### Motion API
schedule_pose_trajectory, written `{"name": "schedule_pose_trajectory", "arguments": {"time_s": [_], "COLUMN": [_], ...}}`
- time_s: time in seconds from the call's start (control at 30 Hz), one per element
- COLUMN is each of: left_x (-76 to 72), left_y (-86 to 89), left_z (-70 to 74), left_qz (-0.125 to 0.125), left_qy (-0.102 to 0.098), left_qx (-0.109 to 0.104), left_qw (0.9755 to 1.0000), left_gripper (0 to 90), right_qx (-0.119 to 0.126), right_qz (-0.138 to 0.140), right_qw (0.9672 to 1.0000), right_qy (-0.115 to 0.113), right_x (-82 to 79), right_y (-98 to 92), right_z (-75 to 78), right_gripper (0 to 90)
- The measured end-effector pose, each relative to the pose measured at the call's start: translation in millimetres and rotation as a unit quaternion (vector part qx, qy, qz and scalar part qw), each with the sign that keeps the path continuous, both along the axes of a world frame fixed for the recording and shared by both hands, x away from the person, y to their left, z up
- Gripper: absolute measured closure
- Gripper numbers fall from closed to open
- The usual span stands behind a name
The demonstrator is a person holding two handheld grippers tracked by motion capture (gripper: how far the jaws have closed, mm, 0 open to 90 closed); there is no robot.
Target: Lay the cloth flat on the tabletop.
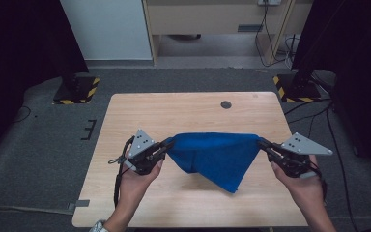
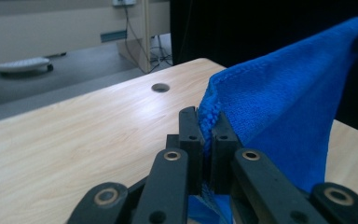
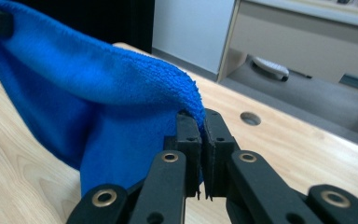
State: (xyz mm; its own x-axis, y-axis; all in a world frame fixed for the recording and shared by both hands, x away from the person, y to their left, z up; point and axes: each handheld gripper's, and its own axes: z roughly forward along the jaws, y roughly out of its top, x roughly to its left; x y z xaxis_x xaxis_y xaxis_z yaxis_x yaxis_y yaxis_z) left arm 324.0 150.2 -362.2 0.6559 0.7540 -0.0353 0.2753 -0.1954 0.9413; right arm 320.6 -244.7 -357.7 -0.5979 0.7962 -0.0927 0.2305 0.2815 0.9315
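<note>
A blue cloth (image 1: pixel 215 155) hangs stretched between my two grippers above the wooden table (image 1: pixel 140 116). My left gripper (image 1: pixel 168 143) is shut on the cloth's left corner, and my right gripper (image 1: pixel 262 141) is shut on its right corner. The top edge runs nearly straight between them, and a lower corner droops down to the tabletop. In the left gripper view the jaws pinch the cloth's hem (image 2: pixel 208 119), with the cloth (image 2: pixel 284 102) spreading off to the right. In the right gripper view the jaws clamp the cloth's corner (image 3: pixel 193 109), with the cloth (image 3: pixel 84 107) spreading left.
A round hole (image 1: pixel 226 104) sits near the table's far right edge. Black stands with yellow-striped bases (image 1: pixel 76 90) (image 1: pixel 294 87) flank the table's far corners. Cables (image 1: pixel 314 113) trail on the grey floor at the right.
</note>
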Motion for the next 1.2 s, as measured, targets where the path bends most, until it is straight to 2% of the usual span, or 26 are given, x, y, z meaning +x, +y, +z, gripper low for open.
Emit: {"name": "schedule_pose_trajectory", "arguments": {"time_s": [0.13,0.2,0.27,0.43,0.57,0.67,0.8,0.93,1.2], "left_x": [0.8,10.5,24.2,60.3,93.2,113.8,134.2,148.8,167.1], "left_y": [-4.3,-6.0,-6.6,-7.1,-7.3,-9.4,-11.9,-12.2,-13.9], "left_z": [10.6,10.7,7.6,-5.0,-24.1,-38.7,-53.8,-62.6,-70.5], "left_qz": [-0.009,-0.006,-0.001,0.005,0.018,0.028,0.047,0.062,0.07], "left_qy": [0.01,0.015,0.021,0.045,0.067,0.078,0.091,0.098,0.099], "left_qx": [-0.001,0.004,0.002,0.009,0.003,0.014,0.024,0.02,0.029], "left_qw": [0.9999,0.9999,0.9998,0.999,0.9976,0.9965,0.9945,0.9931,0.9922], "left_gripper": [85.7,85.4,84.9,83.2,83.7,83.7,83.6,83.5,83.2], "right_qx": [0.004,0.01,0.005,-0.004,-0.014,-0.021,-0.028,-0.035,-0.038], "right_qz": [-0.011,-0.015,-0.018,-0.026,-0.036,-0.044,-0.05,-0.059,-0.08], "right_qw": [0.9999,0.9998,0.9998,0.9989,0.9973,0.9959,0.9948,0.9934,0.9906], "right_qy": [-0.004,0.0,0.008,0.039,0.063,0.076,0.084,0.092,0.104], "right_x": [4.6,12.4,24.0,54.5,78.6,95.1,116.1,134.0,154.4], "right_y": [-8.4,-12.4,-13.0,-7.3,-3.6,-2.0,2.0,6.9,12.6], "right_z": [13.2,16.1,13.0,-8.3,-32.8,-48.2,-62.9,-72.8,-83.5], "right_gripper": [86.9,86.8,86.8,86.8,86.8,86.7,86.7,86.6,86.7]}}
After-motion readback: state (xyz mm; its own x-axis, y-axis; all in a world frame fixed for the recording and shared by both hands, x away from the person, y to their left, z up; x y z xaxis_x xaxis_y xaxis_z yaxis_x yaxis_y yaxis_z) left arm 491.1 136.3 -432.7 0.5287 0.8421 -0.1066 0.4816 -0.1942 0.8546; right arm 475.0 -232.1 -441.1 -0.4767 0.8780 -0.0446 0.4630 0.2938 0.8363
